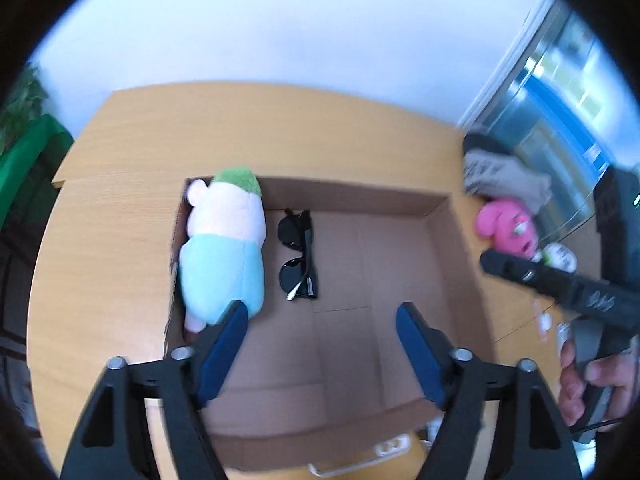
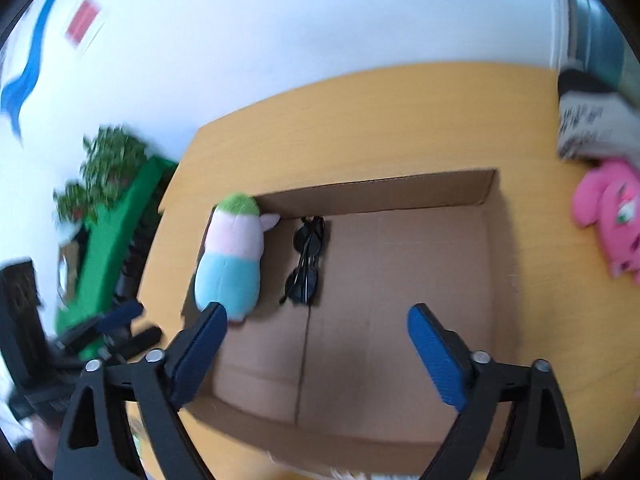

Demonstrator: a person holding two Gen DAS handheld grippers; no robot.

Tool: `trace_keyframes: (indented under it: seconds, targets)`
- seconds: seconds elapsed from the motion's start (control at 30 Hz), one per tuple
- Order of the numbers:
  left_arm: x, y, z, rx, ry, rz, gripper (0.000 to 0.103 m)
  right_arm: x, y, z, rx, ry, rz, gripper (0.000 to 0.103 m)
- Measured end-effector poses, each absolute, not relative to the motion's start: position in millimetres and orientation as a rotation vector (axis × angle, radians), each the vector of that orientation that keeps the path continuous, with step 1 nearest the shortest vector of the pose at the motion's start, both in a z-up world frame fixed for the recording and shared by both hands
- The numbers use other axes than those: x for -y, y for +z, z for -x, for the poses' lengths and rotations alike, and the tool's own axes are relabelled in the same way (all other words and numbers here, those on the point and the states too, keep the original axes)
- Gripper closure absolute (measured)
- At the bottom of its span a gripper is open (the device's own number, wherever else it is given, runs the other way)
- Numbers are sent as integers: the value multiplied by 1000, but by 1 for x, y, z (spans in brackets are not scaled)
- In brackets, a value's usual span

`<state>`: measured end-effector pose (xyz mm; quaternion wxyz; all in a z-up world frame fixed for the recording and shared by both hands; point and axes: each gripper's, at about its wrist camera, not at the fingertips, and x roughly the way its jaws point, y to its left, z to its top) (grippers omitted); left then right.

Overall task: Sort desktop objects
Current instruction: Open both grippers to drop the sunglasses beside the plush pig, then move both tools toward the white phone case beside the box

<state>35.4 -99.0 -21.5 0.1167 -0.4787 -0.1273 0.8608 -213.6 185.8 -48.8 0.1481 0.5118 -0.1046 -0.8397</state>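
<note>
An open cardboard box point(image 1: 400, 236) point(image 2: 420, 196) lies on the wooden desk point(image 1: 120, 208) point(image 2: 360, 120). Inside at its left lie a plush toy point(image 1: 224, 248) point(image 2: 232, 256) with a green top, pink middle and blue bottom, and black sunglasses point(image 1: 300, 256) point(image 2: 306, 268) beside it. A pink plush point(image 1: 506, 228) point(image 2: 608, 216) lies on the desk right of the box. My left gripper point(image 1: 322, 316) is open and empty above the box's near half. My right gripper point(image 2: 318, 320) is open and empty above the box; it also shows at the right in the left wrist view point(image 1: 520, 270).
A grey and black bag or cloth point(image 1: 500, 172) point(image 2: 588, 120) lies behind the pink plush. A small white and green item point(image 1: 560, 256) sits by the pink plush. A green bench and a plant point(image 2: 112, 208) stand left of the desk. White items point(image 1: 392, 444) lie at the box's near edge.
</note>
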Motion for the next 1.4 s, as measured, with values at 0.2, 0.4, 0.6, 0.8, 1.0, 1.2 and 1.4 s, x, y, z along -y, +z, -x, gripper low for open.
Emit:
trace_keyframes:
  seconds: [0.2,0.4,0.6,0.8,1.0,1.2,1.4]
  targets:
    - [101,6,-81,401,2517,1348,70,-178,6,151,203,-2481,-1389,101]
    - [107,35,-118,439,2599,1253,14,-158,49,97,108,-2572,-1243,0]
    - [116,32,-148,460,2580,1270,14,-158,45,73,119,-2523,-1289,0]
    - [114,-20,-173,425,2475,1441,14,-171,-46,57,181,-2372,-1529,2]
    - [103,-99,-175,470,2311,1674,14,-176,-181,32,401,-2091,-1887,12]
    - [95,-162,-152,518,2223,1816,15,-160,-228,44,345,-2041,-1884,13]
    - [83,-202,-130,540,2158,1898,21,-143,-234,70,291,-2091,-1854,16]
